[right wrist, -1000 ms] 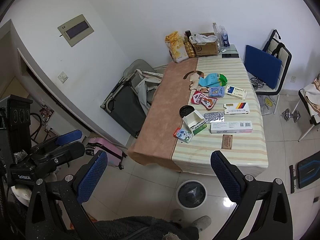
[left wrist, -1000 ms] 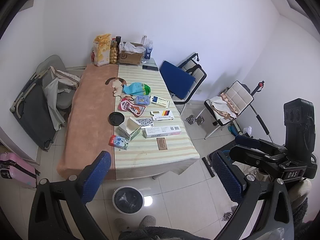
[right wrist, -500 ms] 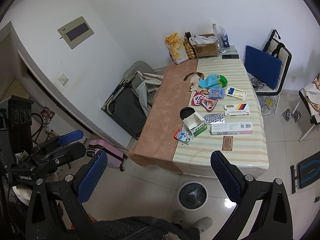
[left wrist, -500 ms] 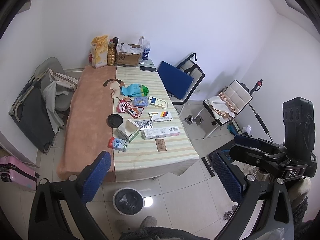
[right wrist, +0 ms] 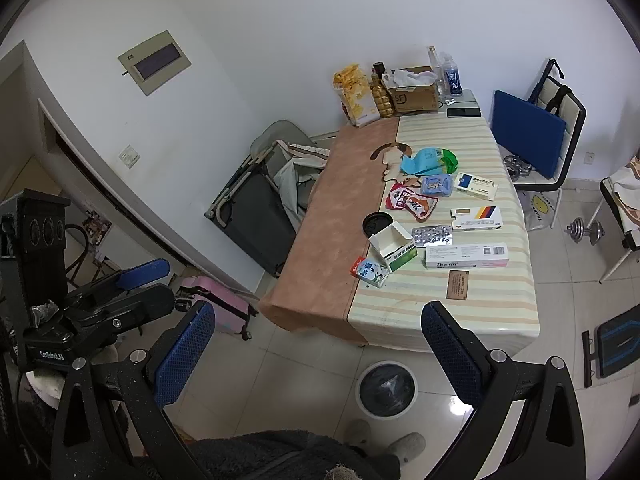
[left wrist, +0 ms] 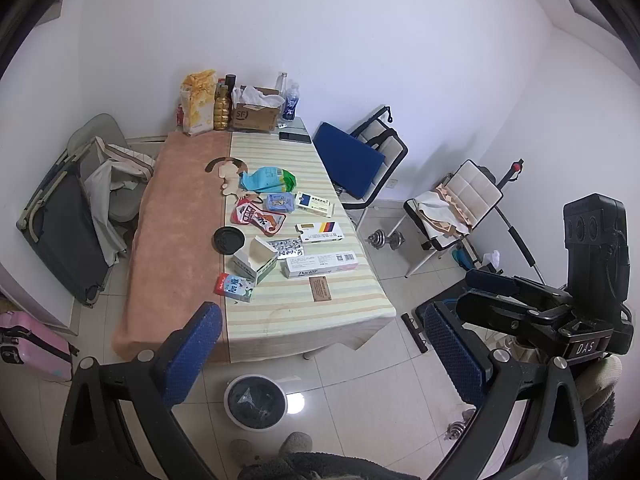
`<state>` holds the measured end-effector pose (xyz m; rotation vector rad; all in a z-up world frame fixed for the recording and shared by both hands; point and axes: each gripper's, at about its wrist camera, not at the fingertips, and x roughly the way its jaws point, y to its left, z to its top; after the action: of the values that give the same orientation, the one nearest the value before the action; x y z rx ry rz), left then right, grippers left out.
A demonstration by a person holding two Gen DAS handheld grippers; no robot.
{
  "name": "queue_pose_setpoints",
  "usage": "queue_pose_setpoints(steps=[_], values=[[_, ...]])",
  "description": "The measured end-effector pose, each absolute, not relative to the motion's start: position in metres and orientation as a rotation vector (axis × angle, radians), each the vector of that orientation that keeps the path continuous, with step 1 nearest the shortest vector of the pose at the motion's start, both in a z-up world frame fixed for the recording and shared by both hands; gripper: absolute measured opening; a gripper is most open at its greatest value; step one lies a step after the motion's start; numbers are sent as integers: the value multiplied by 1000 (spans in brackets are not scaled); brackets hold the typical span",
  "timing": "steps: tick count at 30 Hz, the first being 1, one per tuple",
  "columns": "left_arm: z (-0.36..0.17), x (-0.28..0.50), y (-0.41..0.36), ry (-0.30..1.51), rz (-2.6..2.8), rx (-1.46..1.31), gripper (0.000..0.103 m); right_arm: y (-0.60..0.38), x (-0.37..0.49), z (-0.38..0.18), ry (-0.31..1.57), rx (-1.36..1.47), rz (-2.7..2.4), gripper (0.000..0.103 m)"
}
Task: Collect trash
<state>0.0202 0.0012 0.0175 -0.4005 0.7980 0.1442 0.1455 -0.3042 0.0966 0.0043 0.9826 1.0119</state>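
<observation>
Both your left gripper (left wrist: 320,348) and right gripper (right wrist: 318,344) are wide and empty, well short of the table (left wrist: 280,320); trash near its front edge is light, crushable cardboard, so pinch the open box (left wrist: 256,258) across its stiff sidewalls.

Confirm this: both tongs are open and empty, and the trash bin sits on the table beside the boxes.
Not quite. The bin stands on the floor in front of the table, not on it; the right wrist view shows this. The rest holds: left tongs and right tongs are open and empty.
</observation>
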Motion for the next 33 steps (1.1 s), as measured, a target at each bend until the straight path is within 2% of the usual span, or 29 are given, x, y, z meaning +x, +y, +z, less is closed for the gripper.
queue_pose_setpoints(steps=[15, 19, 23, 27, 33], values=[[18, 23, 1, 801, 157, -394, 103, -303, 143, 97, 983, 7, 1009, 103], [4, 39, 13, 823, 384, -271, 103, -297, 147, 93, 970, 21, 890, 103], [-45, 73, 47, 902, 553, -231, 103, -290, 164, 67, 996, 10, 708, 103], [-113, 106, 89, 1030, 614, -354, 103, -282, 199, 20, 1084, 45, 583, 103], [-212, 141, 126, 1196, 749, -534, 103, -277, 296, -86, 1277, 147, 345, 103]])
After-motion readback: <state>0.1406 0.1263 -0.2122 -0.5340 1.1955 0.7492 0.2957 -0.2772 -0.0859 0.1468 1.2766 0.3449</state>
